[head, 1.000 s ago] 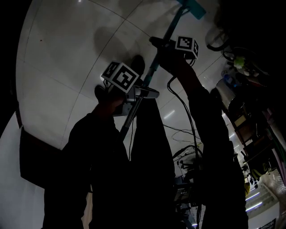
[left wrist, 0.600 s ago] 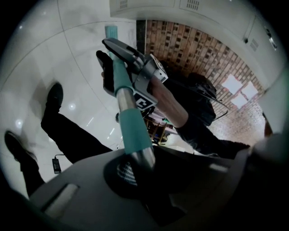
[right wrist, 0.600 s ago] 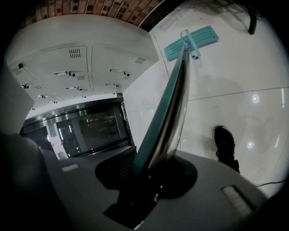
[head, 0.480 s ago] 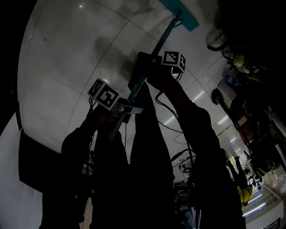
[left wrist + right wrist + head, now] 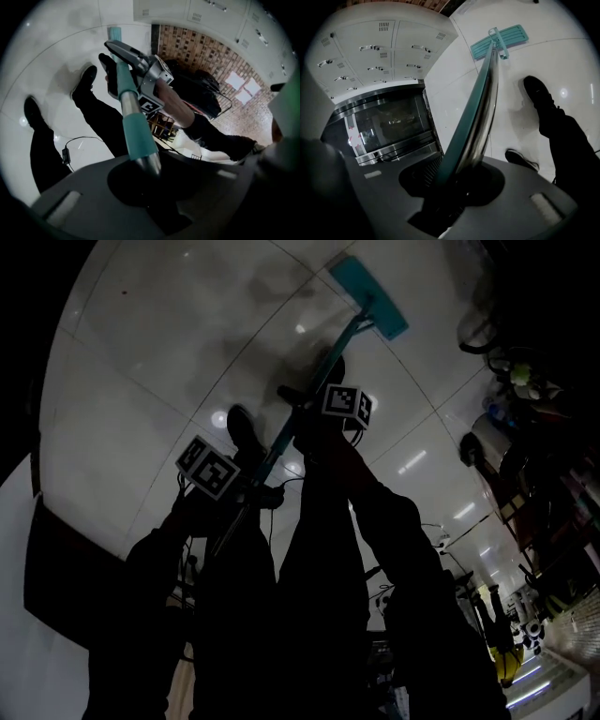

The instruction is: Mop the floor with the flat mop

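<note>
The flat mop's teal head (image 5: 368, 296) lies on the white tiled floor (image 5: 159, 343) ahead of me. Its teal and metal handle (image 5: 281, 437) slants back toward me. My right gripper (image 5: 305, 411) is shut on the handle higher up, under its marker cube (image 5: 347, 404). My left gripper (image 5: 246, 495) is shut on it lower down, beside its cube (image 5: 208, 468). In the left gripper view the handle (image 5: 135, 126) runs into my left gripper (image 5: 147, 172), with the right gripper (image 5: 138, 61) farther along. In the right gripper view the handle (image 5: 480, 103) leads from my right gripper (image 5: 454, 187) to the mop head (image 5: 499, 41).
The person's dark shoes (image 5: 239, 432) (image 5: 333, 367) stand on either side of the handle. A cable (image 5: 70, 145) trails on the floor. White lockers (image 5: 379, 51) and a steel-framed door (image 5: 389, 126) line one side, with cluttered shelves (image 5: 525, 427) at the right.
Both grippers and the handle have shifted down and left in the head view. The mop head has come fully into view, and the person's feet have stepped.
</note>
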Tool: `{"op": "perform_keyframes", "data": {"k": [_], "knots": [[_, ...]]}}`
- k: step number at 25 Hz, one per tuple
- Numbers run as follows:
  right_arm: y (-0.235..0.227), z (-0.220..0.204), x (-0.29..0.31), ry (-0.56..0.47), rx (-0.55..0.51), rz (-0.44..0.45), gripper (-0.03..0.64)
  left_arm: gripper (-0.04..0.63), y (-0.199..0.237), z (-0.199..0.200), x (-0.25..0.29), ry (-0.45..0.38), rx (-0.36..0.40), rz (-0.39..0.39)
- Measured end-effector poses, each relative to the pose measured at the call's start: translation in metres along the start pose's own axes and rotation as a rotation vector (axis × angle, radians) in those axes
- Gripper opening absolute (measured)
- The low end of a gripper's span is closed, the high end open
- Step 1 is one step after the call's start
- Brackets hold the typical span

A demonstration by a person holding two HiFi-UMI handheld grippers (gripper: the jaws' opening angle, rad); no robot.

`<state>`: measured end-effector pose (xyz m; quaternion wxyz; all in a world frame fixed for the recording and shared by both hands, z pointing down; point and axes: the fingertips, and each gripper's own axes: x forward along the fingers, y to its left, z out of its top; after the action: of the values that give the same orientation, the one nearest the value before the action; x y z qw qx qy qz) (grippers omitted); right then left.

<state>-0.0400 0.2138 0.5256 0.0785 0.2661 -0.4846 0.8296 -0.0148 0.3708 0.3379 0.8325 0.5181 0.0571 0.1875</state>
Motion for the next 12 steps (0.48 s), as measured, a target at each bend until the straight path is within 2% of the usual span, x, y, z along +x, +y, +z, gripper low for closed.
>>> {"op": "perform_keyframes", "data": {"k": [4, 7, 12], "knots": [[-0.008, -0.048, 0.029, 0.008, -0.028, -0.003, 0.146, 0.067, 0.025, -0.046, -0.018, -0.003, -0.003, -0.014], [-0.013, -0.081, 0.046, 0.005, 0.017, -0.005, 0.144, 0.069, 0.039, -0.072, -0.03, -0.013, -0.027, -0.032], [-0.016, -0.126, 0.074, 0.002, 0.021, -0.014, 0.144, 0.069, 0.061, -0.114, -0.052, -0.006, -0.034, -0.043]]}}
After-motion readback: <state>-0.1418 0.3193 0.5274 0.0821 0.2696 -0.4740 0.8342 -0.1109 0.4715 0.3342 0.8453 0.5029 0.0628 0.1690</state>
